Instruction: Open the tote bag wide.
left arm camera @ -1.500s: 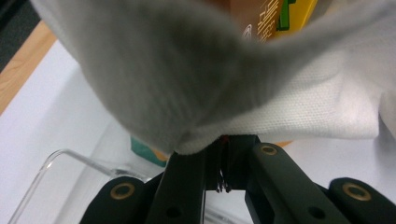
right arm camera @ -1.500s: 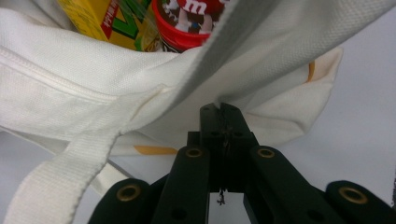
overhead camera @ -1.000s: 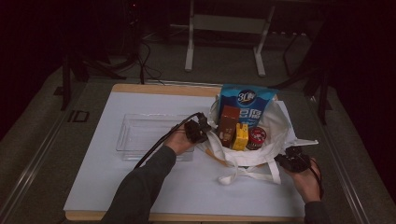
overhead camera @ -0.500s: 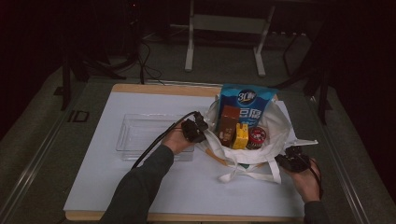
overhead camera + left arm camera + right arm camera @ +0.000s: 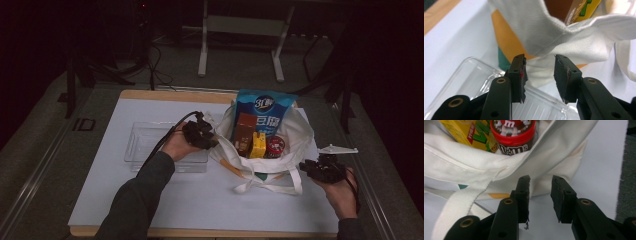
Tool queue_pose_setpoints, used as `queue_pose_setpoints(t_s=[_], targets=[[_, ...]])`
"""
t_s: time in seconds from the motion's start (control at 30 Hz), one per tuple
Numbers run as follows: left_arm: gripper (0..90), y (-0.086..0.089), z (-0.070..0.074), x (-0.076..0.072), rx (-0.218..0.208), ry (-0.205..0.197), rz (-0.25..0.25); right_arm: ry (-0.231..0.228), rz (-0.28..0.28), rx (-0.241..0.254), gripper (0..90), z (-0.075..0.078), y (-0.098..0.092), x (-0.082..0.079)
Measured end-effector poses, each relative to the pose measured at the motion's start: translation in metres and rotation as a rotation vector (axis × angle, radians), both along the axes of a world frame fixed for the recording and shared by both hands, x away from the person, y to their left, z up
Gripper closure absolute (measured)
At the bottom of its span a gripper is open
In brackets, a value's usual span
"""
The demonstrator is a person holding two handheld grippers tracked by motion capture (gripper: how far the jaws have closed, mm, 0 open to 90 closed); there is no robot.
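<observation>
A white cloth tote bag [image 5: 300, 135] stands open on the right half of the table. It holds a blue snack bag [image 5: 262, 107], a brown box [image 5: 245, 131], a yellow drink box [image 5: 258, 146] and a red-lidded M&M's jar [image 5: 275, 146]. My left gripper [image 5: 210, 140] is at the bag's left rim. It is open [image 5: 539, 72], and the folded rim [image 5: 574, 37] lies just beyond its tips. My right gripper [image 5: 307, 169] is at the bag's near right corner. It too is open [image 5: 540, 192], empty, and faces the bag's side below the jar [image 5: 512, 135] and yellow box [image 5: 466, 132].
An empty clear plastic tray [image 5: 150, 145] lies left of the bag, under the left hand, and its corner [image 5: 469, 80] shows below the jaws. The bag's straps [image 5: 270, 186] trail toward the front edge. A white mat [image 5: 150, 205] covers the wooden table.
The left gripper has shifted slightly to the left beside the bag's rim. The right gripper has stayed nearly still.
</observation>
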State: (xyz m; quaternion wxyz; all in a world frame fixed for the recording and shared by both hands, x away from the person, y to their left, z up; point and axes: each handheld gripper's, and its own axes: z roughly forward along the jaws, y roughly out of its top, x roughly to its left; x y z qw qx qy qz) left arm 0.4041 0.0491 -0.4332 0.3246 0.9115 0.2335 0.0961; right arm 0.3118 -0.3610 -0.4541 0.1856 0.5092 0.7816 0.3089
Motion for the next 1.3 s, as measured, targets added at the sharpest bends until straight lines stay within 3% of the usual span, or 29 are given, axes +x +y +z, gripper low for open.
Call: queue_pose_setpoints(t_s=[0.17,0.2,0.57,0.8,0.93,1.13,1.3], targets=[[58.2,0.009,0.010,-0.002,-0.051,-0.006,0.009,0.000,0.011,0.003,63.2,0.011,-0.003,-0.004],[58.2,0.014,0.014,-0.004,-0.085,0.005,0.009,-0.001,0.015,0.001,62.0,0.013,-0.004,-0.005],[48.4,0.015,0.035,-0.012,-0.066,-0.070,0.026,-0.027,0.006,0.040,52.2,0.035,-0.009,-0.007],[45.5,0.012,0.046,-0.011,-0.095,-0.091,0.054,-0.060,-0.027,0.036,50.3,0.049,-0.008,0.004],[46.8,0.007,0.046,-0.009,-0.087,-0.097,0.073,-0.089,-0.055,0.047,50.5,0.057,-0.008,0.012],[47.2,-0.002,0.046,-0.004,-0.095,-0.090,0.094,-0.120,-0.100,0.015,50.7,0.065,-0.003,0.026],[51.7,-0.009,0.044,-0.001,-0.073,-0.123,0.118,-0.137,-0.120,-0.004,52.9,0.069,0.002,0.037]])
